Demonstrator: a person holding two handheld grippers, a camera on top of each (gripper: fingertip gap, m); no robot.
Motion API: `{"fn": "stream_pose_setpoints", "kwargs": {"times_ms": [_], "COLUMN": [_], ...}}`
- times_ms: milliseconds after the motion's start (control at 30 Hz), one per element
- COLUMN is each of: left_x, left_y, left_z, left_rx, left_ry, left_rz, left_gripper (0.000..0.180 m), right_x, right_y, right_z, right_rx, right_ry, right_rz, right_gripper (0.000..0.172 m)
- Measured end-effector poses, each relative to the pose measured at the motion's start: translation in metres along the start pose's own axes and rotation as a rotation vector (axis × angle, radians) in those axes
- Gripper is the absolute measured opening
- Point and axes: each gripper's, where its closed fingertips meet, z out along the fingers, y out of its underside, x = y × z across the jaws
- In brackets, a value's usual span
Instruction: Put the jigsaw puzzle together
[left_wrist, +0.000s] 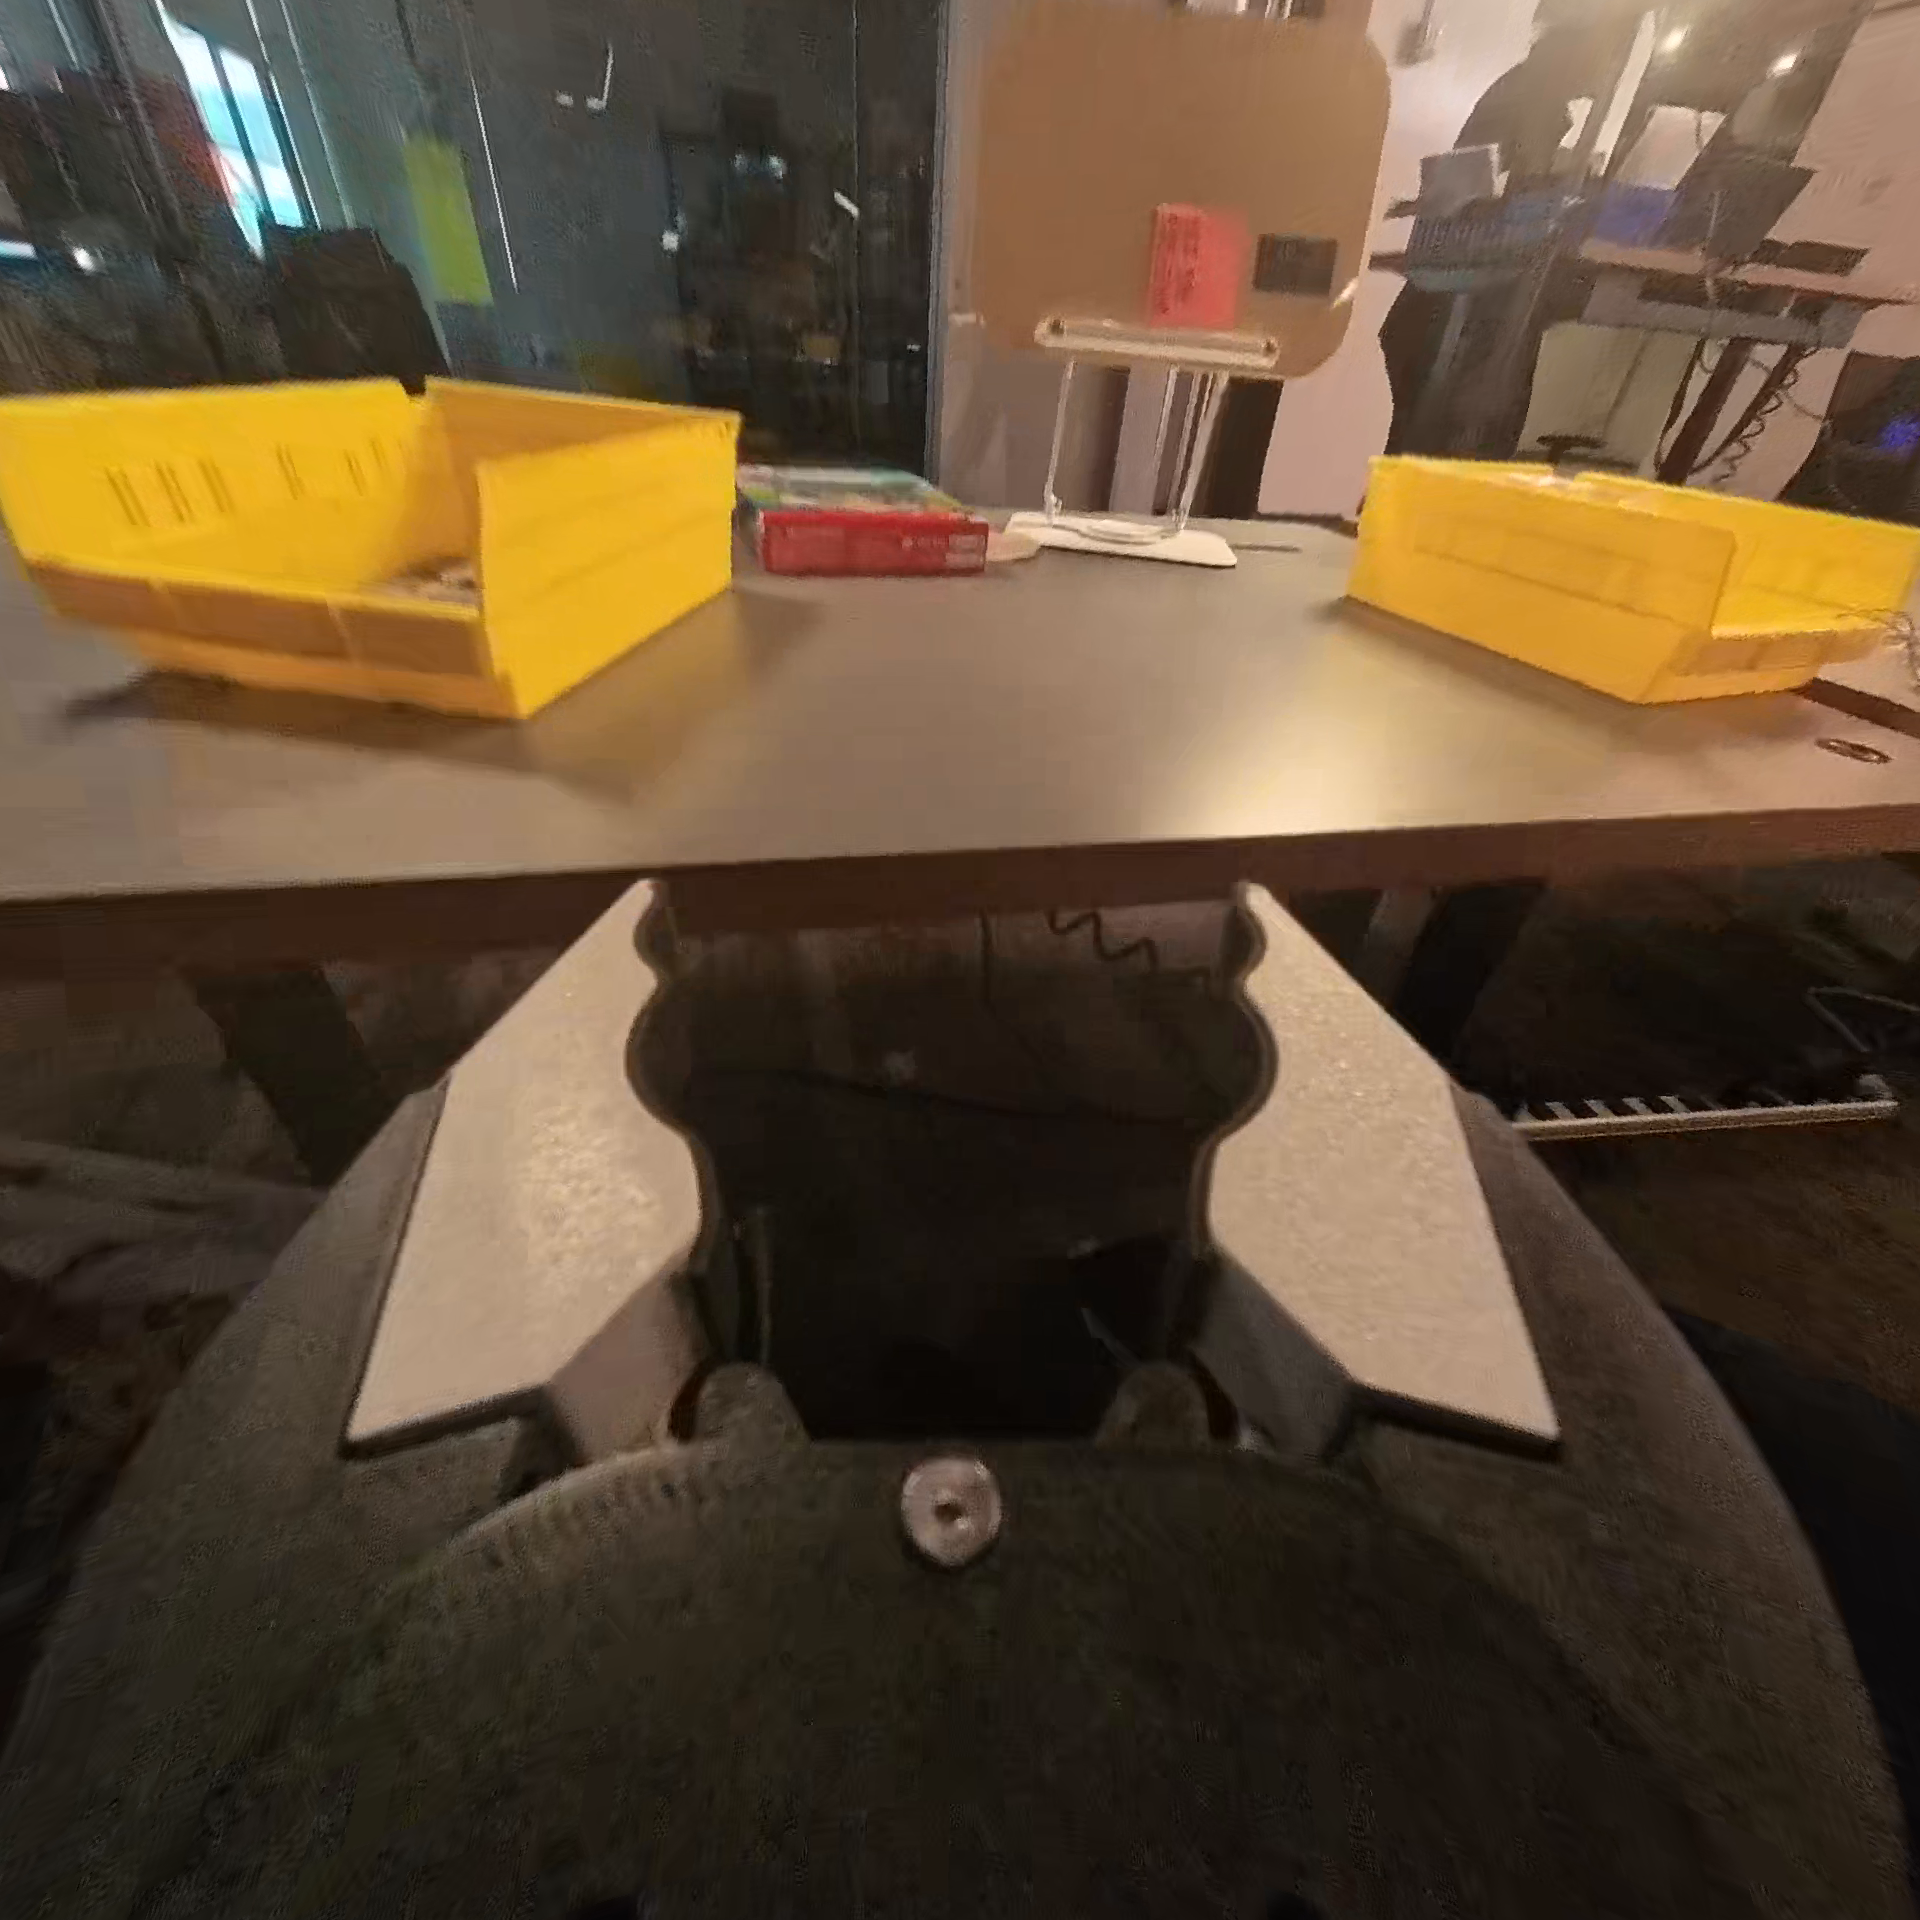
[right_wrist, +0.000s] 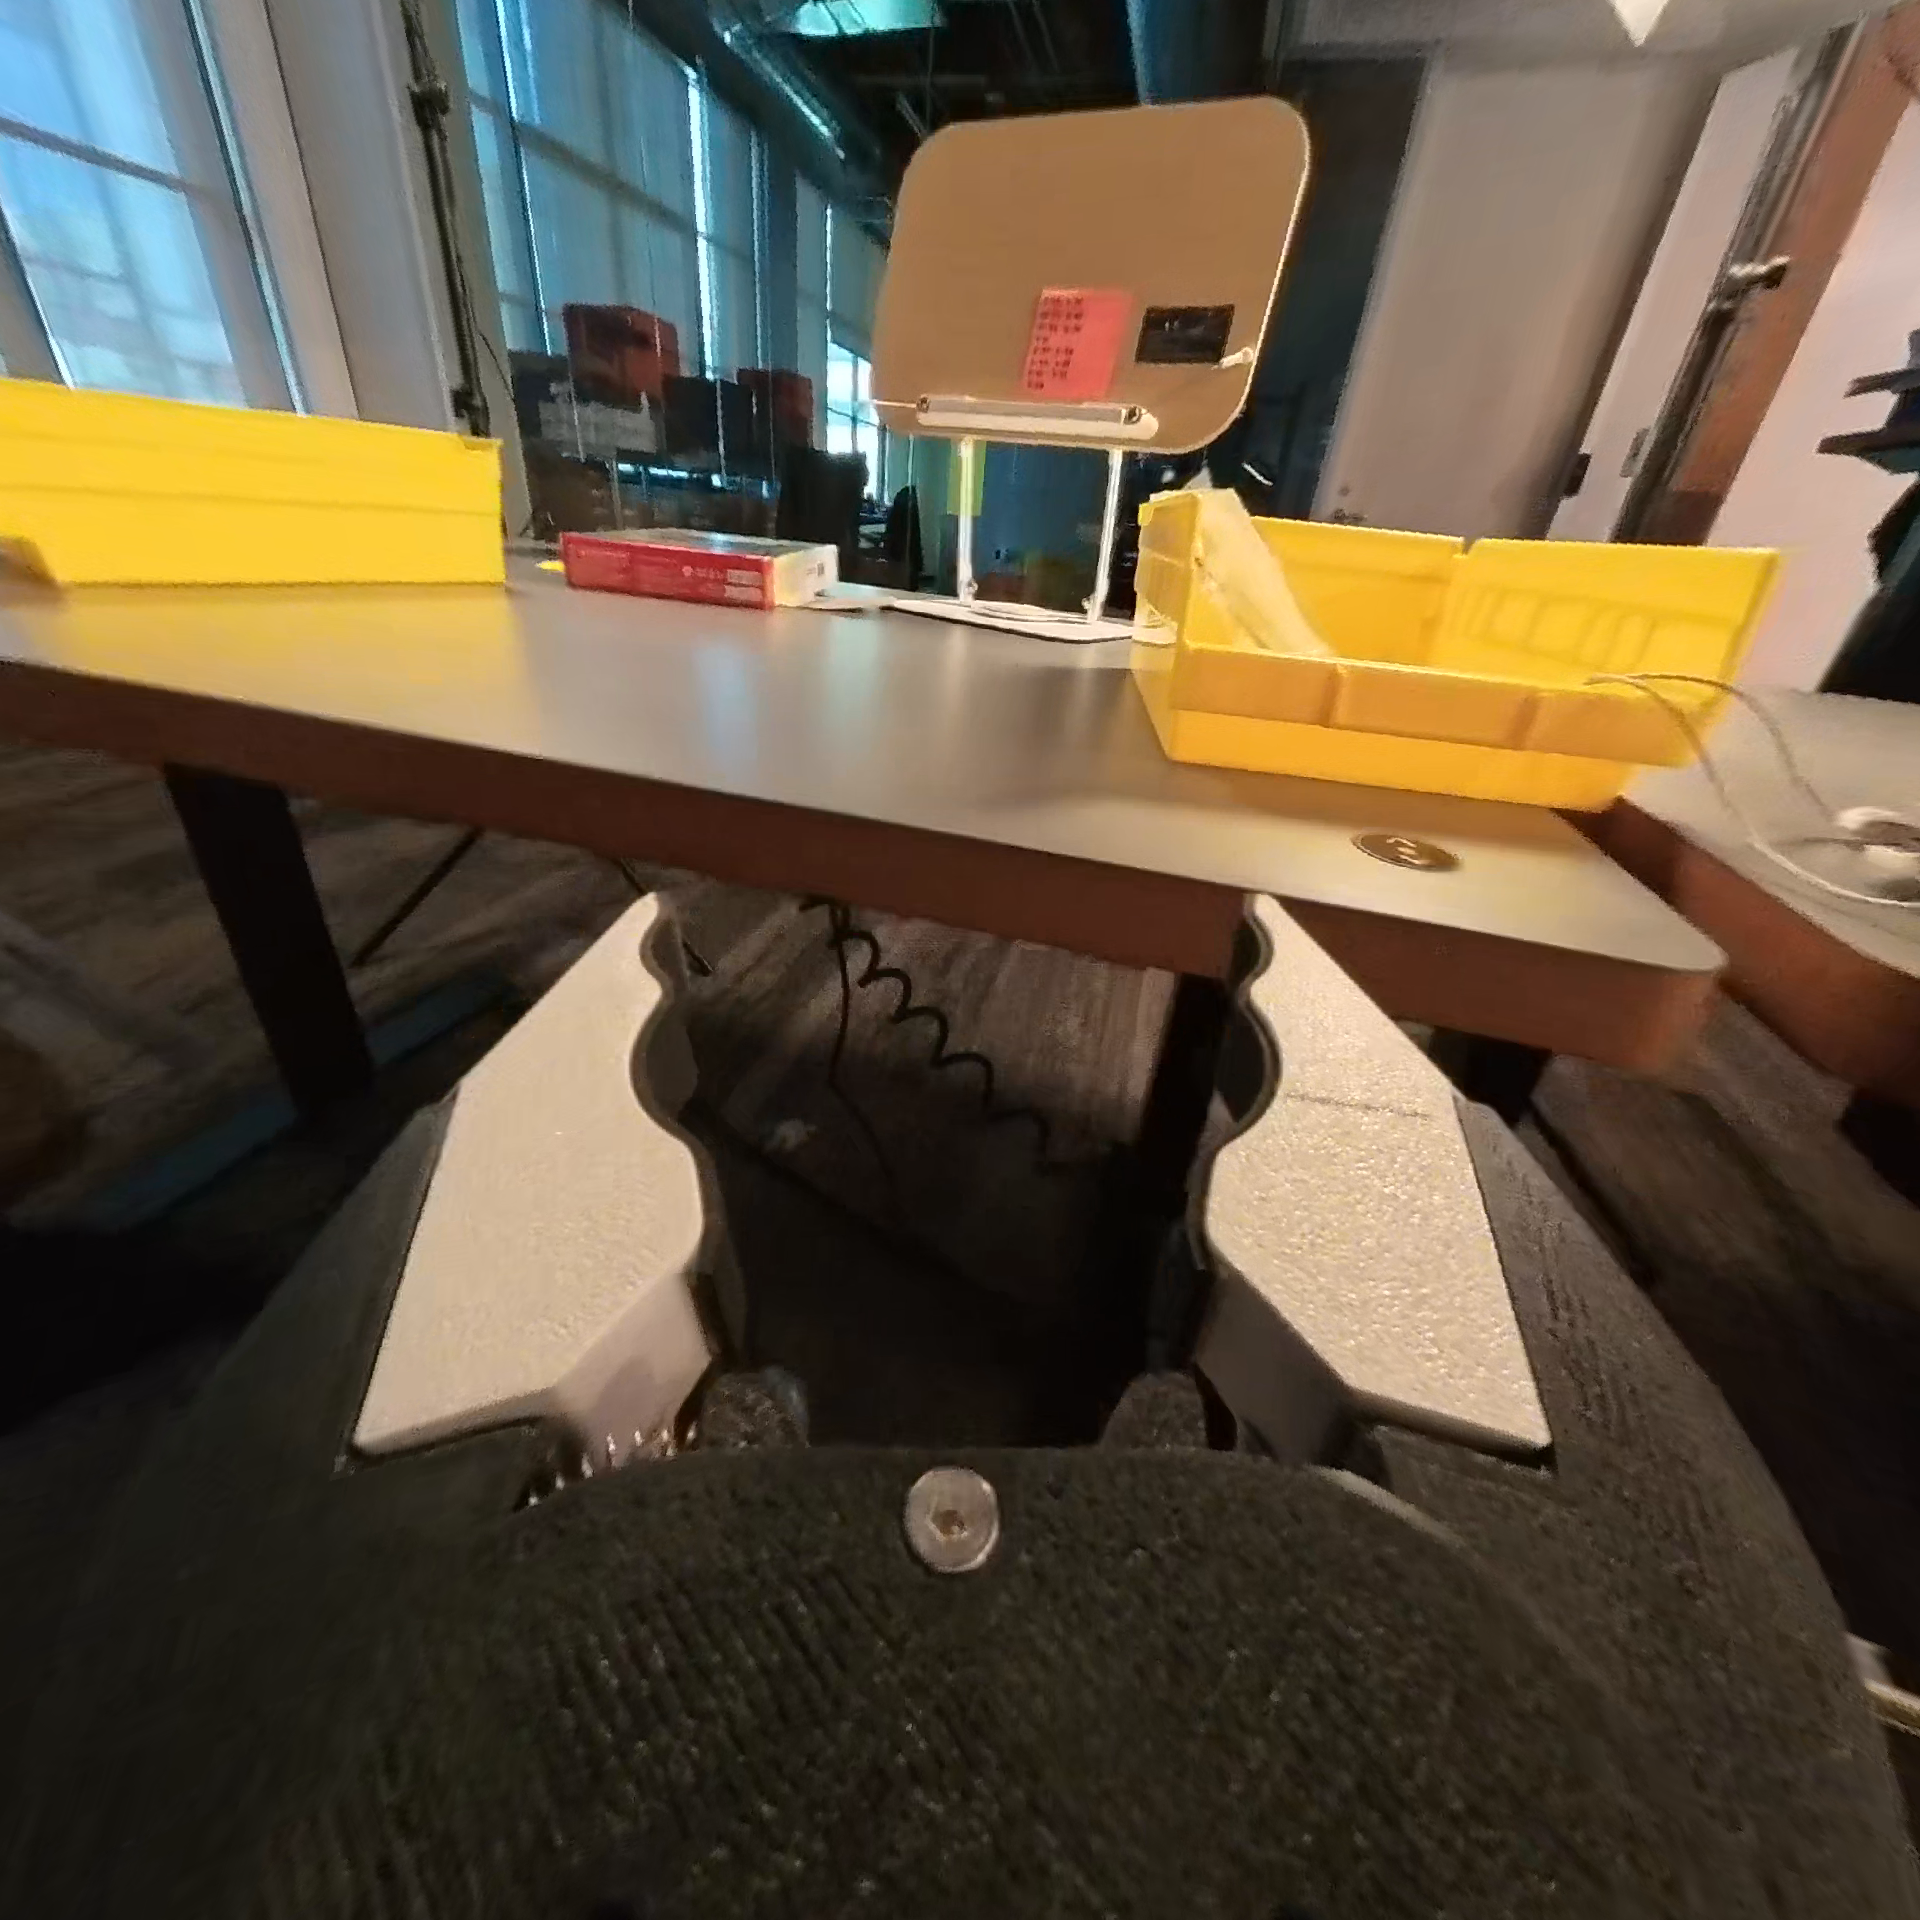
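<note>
My left gripper (left_wrist: 951, 914) is open and empty, held in front of and just below the near edge of a dark table (left_wrist: 935, 758). My right gripper (right_wrist: 948, 930) is also open and empty, below the table's near edge (right_wrist: 831, 748) toward its right corner. On the table stand a yellow bin at the left (left_wrist: 343, 551), also seen in the right wrist view (right_wrist: 249, 499), and a yellow bin at the right (left_wrist: 1621, 582), closer in the right wrist view (right_wrist: 1455, 665). A red box (left_wrist: 873, 540) lies at the back middle (right_wrist: 696, 569).
A tan board on a clear stand (left_wrist: 1153, 343) rises at the table's back (right_wrist: 1081, 301). A round dark disc (right_wrist: 1405, 852) sits near the right corner. A coiled cable (right_wrist: 935, 1029) hangs under the table. A second table (right_wrist: 1818, 831) adjoins at right.
</note>
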Motion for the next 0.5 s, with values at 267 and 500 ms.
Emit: {"fn": "stream_pose_setpoints", "kwargs": {"times_ms": [267, 500], "left_x": [0.013, 0.027], "left_y": [0.057, 0.084], "left_z": [0.006, 0.045], "left_rx": [-0.019, -0.054], "left_ry": [-0.047, -0.026], "left_rz": [-0.043, -0.094], "left_gripper": [0.108, 0.111], "right_x": [0.008, 0.088], "right_y": [0.021, 0.009], "right_z": [-0.019, -0.046], "right_rx": [-0.074, 0.009], "right_ry": [0.013, 0.298], "right_rz": [-0.018, -0.017], "right_gripper": [0.108, 0.113]}}
